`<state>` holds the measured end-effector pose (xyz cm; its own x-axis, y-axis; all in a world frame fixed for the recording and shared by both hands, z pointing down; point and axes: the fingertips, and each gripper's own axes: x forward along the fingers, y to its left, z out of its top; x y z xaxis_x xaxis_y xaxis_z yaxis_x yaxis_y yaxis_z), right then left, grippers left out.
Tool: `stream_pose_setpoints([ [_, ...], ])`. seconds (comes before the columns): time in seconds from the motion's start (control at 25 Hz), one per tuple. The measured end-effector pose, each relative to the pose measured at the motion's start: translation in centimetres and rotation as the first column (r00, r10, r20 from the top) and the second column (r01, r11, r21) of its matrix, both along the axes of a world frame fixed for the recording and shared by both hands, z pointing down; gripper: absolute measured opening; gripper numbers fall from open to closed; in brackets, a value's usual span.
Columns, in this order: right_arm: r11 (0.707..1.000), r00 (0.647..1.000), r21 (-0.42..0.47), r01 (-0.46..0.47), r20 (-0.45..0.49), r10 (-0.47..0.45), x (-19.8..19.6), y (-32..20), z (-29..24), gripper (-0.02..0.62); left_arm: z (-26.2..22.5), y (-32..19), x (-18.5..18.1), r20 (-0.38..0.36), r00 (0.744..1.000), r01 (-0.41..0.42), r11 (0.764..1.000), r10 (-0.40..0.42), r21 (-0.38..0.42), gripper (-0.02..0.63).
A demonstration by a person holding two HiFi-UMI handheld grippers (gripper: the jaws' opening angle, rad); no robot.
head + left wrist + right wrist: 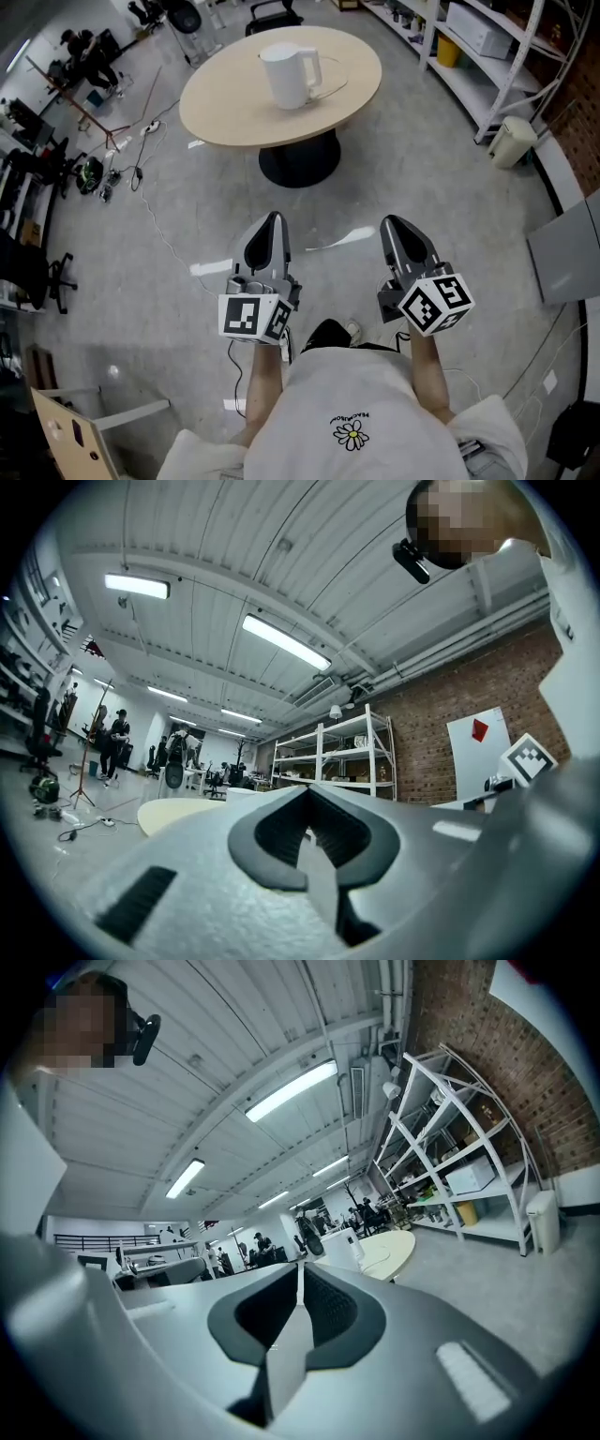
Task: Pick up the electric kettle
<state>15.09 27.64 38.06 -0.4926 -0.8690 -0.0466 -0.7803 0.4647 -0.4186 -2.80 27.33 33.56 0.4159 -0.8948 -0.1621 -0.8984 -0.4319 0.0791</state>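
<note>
The grey floor [187,216] fills most of the head view, with cables trailing across it at 10 o'clock. A round beige table [225,103] on a dark pedestal stands at 12 o'clock, well apart from the person. White shelving [487,56] runs along the wall at 1 to 2 o'clock, and a grey panel [567,248] lies at 3 o'clock. A cardboard piece [66,431] sits at 7 o'clock. At 6 o'clock is the person's white shirt [347,403], with both forearms reaching out from it.

The left gripper [273,217] is at 6 o'clock from the table and points toward it. In the left gripper view its jaws [307,794] are pressed together with nothing between them. The pale tabletop [178,813] shows just past them at 9 o'clock, and shelving [337,752] against a brick wall at 1 o'clock.

The right gripper [389,223] is held level beside the left one, at its 3 o'clock, the two apart. In the right gripper view its jaws [300,1274] meet at the tips and hold nothing.

The kettle [289,75] is white, upright, and near the middle of the table, with its handle turned to 3 o'clock. Neither gripper touches it. In the right gripper view the kettle [354,1246] stands at 1 o'clock from the jaw tips, on the table [394,1251].

A cream bin [512,141] stands on the floor at the foot of the shelving, at 2 o'clock.
</note>
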Motion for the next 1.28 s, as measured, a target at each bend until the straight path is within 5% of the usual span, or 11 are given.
stream_pose_setpoints([
  [0.4,0.997,0.995,-0.014,0.081,-0.061,-0.082,-1.8,-12.3,0.6,0.037,1.9,-11.3,0.4,-0.001,0.999,0.043,0.998,-0.043,-0.054,0.000],
  [0.64,0.997,0.996,-0.031,0.077,-0.041,-0.078,-4.0,-25.5,0.7,0.051,1.8,-24.0,-2.6,-0.082,0.995,0.059,0.997,-0.064,-0.055,0.000],
  [0.84,0.997,0.992,-0.063,0.053,-0.108,-0.060,-6.1,-36.8,0.7,0.083,0.7,-35.1,-4.8,-0.051,0.997,0.056,0.998,-0.057,-0.027,0.001],
  [1.28,0.988,0.960,-0.143,-0.064,-0.278,0.022,-7.9,-55.1,4.4,0.164,5.8,-50.7,-6.4,-0.005,1.000,0.013,0.986,-0.014,-0.165,0.328],
])
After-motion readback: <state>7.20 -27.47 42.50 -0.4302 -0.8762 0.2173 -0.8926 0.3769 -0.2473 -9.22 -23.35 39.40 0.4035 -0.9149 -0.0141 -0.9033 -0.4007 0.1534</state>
